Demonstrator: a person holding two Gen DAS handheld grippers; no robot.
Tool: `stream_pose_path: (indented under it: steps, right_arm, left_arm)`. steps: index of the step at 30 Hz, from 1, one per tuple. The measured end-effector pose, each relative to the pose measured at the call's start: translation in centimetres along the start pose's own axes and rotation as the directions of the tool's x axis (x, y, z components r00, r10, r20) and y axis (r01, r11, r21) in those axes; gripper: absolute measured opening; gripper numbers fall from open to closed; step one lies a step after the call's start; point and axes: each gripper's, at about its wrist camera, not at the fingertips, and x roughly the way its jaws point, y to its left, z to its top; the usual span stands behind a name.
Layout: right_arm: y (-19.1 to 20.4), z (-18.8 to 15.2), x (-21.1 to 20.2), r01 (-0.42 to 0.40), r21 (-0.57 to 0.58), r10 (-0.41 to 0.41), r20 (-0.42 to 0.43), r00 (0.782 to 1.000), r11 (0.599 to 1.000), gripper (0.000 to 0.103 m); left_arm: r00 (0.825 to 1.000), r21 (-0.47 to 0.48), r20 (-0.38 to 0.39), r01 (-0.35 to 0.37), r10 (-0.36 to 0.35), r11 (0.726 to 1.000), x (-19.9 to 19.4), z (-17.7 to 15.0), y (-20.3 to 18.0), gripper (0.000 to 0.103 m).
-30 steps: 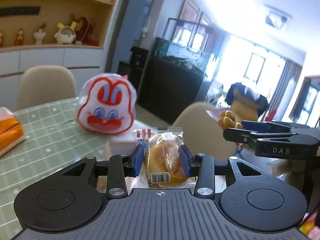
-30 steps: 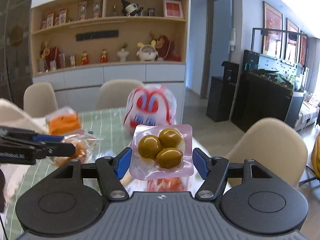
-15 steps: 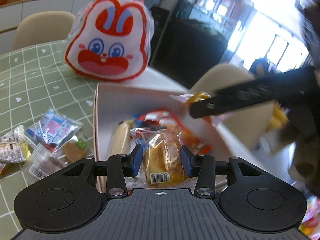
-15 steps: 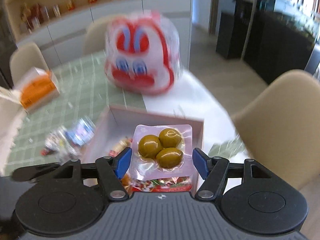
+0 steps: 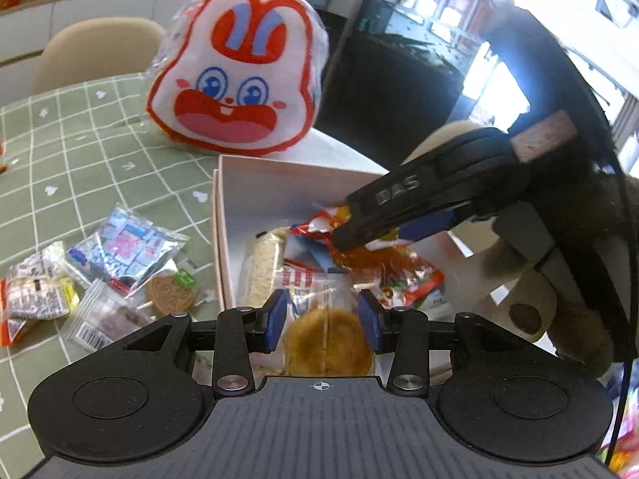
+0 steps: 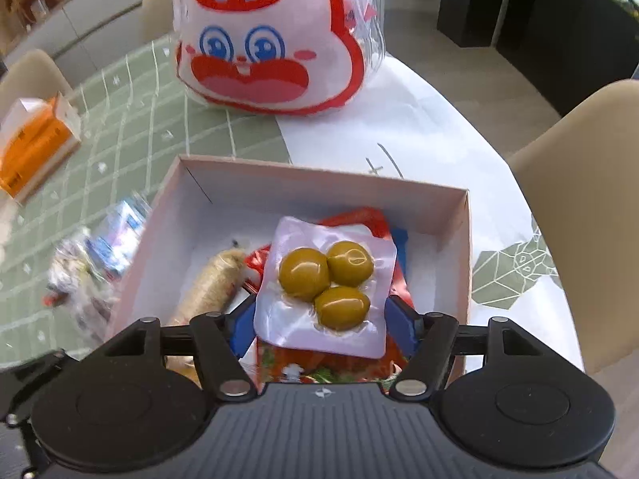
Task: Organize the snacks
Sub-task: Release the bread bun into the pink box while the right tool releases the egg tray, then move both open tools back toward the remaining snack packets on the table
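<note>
We see the box (image 6: 455, 207), pale pink with white inner walls, open-topped on the table and partly filled: a tan roll (image 6: 211, 287) lies along its left wall, red wrappers (image 5: 403, 275) beside it. The olive pack (image 6: 327, 283), three green olives sealed in clear film, sits flat over the box. The clear-wrapped bun (image 5: 327, 339) stands over the near edge. Loose packets (image 5: 120, 251) lie left of the box.

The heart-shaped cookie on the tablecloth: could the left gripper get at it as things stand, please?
Probably not yet. The left gripper is shut on a wrapped bun, so its jaws are full. The heart-shaped cookie lies uncovered just outside the box, so the path looks free once the bun is dropped.
</note>
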Motion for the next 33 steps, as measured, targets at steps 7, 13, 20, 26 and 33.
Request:
stream_pose_path:
  steps: [7, 13, 20, 26, 33]
  right_arm:
    - [0.6, -0.1, -4.1, 0.047, -0.038, -0.042, 0.123, 0.992, 0.998, 0.072]
    - [1.7, -0.6, -6.0, 0.032, -0.033, -0.026, 0.160, 0.987, 0.999, 0.072]
    - [8.7, -0.7, -4.7, -0.030, -0.172, 0.059, 0.169, 0.984, 0.985, 0.072]
    - [16.4, 1.1, -0.6, -0.130, -0.221, 0.157, 0.109, 0.982, 0.967, 0.072]
    - [22.2, 1.9, 6.0, -0.136, -0.240, 0.139, -0.002, 0.990, 0.961, 0.072]
  left_arm:
    - [0.994, -0.166, 0.009, 0.107, -0.107, 0.980, -2.6, 1.7, 2.3, 0.044]
    - [0.998, -0.261, 0.015, 0.070, -0.069, 0.963, -4.7, 1.9, 6.1, 0.044]
    - [0.980, -0.277, -0.055, -0.198, 0.190, 0.940, -7.2, -0.8, 11.1, 0.044]
    - [0.963, -0.278, -0.128, -0.263, 0.236, 0.924, -8.4, -2.9, 14.8, 0.044]
    - [0.961, -0.311, -0.135, -0.273, 0.242, 0.910, -10.5, -5.0, 17.6, 0.044]
